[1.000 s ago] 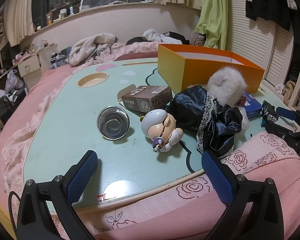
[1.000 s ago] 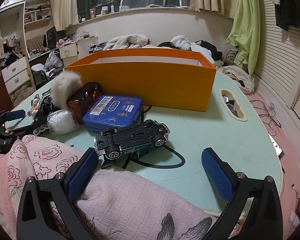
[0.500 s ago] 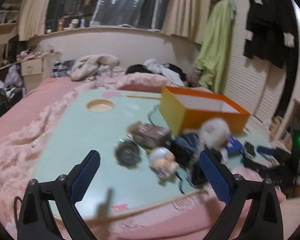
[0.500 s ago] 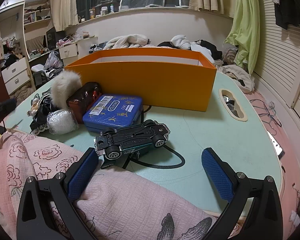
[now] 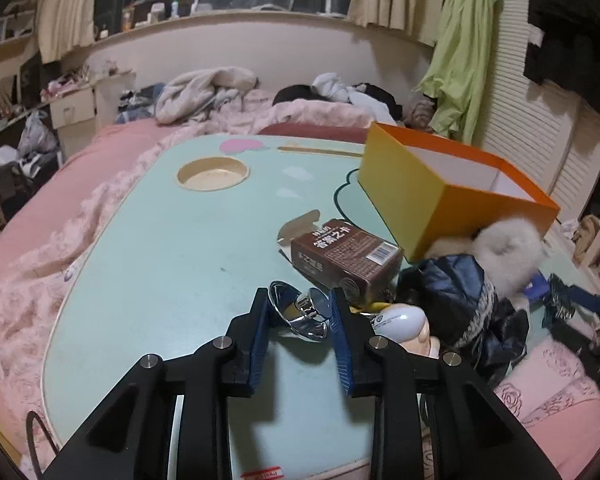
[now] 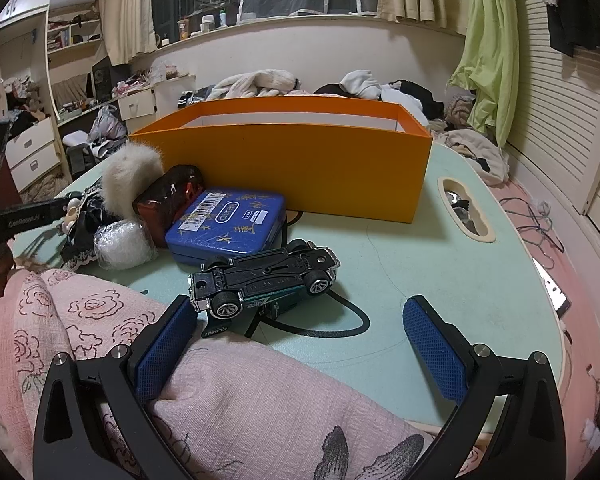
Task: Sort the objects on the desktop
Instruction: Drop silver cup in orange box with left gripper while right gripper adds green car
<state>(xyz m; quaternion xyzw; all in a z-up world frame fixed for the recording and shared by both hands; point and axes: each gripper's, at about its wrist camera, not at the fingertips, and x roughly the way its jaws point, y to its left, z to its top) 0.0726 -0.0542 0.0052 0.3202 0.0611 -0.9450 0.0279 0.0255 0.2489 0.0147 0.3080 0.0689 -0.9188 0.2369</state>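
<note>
My left gripper point(image 5: 300, 306) has its jaws closing on a small shiny metal bowl point(image 5: 300, 318); both blue pads touch its sides and the bowl sits tilted between them on the mint-green table point(image 5: 160, 260). A brown carton point(image 5: 348, 258) lies just beyond, and a big-headed doll figure point(image 5: 400, 320) is to the right. The orange box point(image 5: 440, 192) stands open at the back right. My right gripper point(image 6: 298, 308) is open over a pink blanket point(image 6: 220, 400), with an overturned black toy car point(image 6: 264, 280) just ahead of its fingers.
A black lace garment point(image 5: 460, 300) and a white fluffy ball point(image 5: 508, 248) crowd the box's near corner. In the right wrist view a blue tin point(image 6: 228, 220), a dark red packet point(image 6: 172, 196) and a wrapped white ball point(image 6: 122, 244) lie left of the car. A round recess point(image 5: 212, 174) marks the table's far left.
My left gripper swung back, then came forward to the metal bowl and its jaws went from wide open to narrow around it; the bowl now sits tilted. The right gripper stayed still.
</note>
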